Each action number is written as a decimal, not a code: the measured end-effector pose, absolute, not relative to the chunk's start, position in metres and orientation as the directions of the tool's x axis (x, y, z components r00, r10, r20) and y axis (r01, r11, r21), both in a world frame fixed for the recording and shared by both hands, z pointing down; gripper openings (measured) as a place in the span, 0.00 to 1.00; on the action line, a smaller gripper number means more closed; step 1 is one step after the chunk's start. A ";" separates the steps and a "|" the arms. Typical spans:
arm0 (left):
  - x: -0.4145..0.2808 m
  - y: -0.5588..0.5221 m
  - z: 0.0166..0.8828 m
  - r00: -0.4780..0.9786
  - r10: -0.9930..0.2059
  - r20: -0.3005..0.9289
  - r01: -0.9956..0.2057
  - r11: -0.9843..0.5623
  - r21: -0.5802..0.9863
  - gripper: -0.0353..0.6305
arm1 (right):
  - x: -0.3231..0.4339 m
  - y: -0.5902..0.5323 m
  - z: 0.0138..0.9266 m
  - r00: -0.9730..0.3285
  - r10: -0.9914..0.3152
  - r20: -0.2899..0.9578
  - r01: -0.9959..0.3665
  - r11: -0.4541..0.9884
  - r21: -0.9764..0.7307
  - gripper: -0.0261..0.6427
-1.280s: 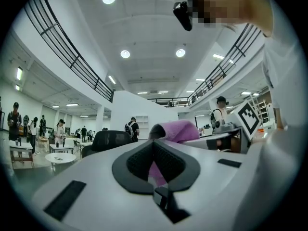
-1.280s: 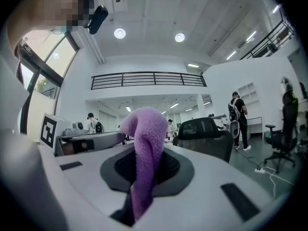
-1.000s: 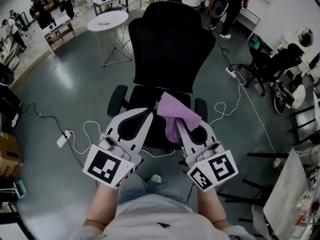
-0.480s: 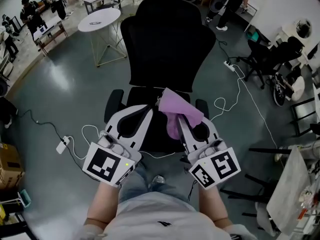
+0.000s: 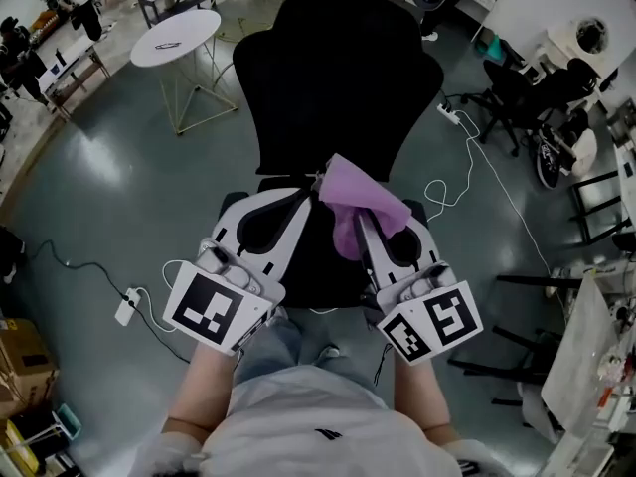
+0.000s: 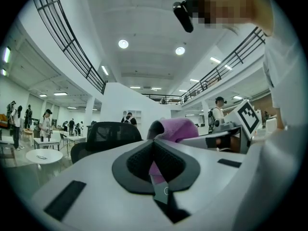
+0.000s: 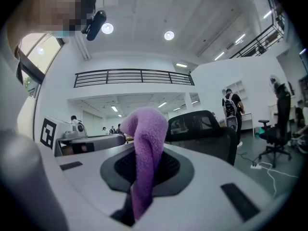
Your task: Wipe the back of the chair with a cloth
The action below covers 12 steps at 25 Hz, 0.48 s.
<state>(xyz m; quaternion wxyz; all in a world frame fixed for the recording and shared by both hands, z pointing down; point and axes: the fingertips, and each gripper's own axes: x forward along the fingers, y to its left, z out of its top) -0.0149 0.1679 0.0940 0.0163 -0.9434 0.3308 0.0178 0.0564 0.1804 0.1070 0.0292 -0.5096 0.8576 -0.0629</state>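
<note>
Your right gripper [image 7: 143,150] is clamped on the purple cloth [image 5: 366,202]; left gripper [image 6: 155,143] jaws together, empty. Cloth's soft, light, floppy, so you'll want a bunched fold against the chair back [image 5: 333,78].

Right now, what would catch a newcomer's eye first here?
The purple cloth, bright against everything else, is bunched in the shut jaws of the right gripper at centre. Just beyond it stands the tall black chair back, filling the upper middle of the head view.

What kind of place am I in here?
Probably a large open office or lab hall: a black office chair, a round white table, other people nearby, and a railed upper gallery.
</note>
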 end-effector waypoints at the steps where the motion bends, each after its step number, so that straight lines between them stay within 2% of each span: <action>1: -0.018 0.161 0.094 0.790 -0.612 -0.042 -0.613 -0.790 -0.016 0.07 | 0.054 0.174 0.106 -0.466 -0.885 0.017 -0.877 0.459 -0.139 0.11; 12: -0.027 0.110 0.112 0.841 -0.541 -0.014 -0.541 -0.841 0.010 0.07 | 0.041 0.129 0.124 -0.390 -0.919 0.063 -0.914 0.377 -0.152 0.11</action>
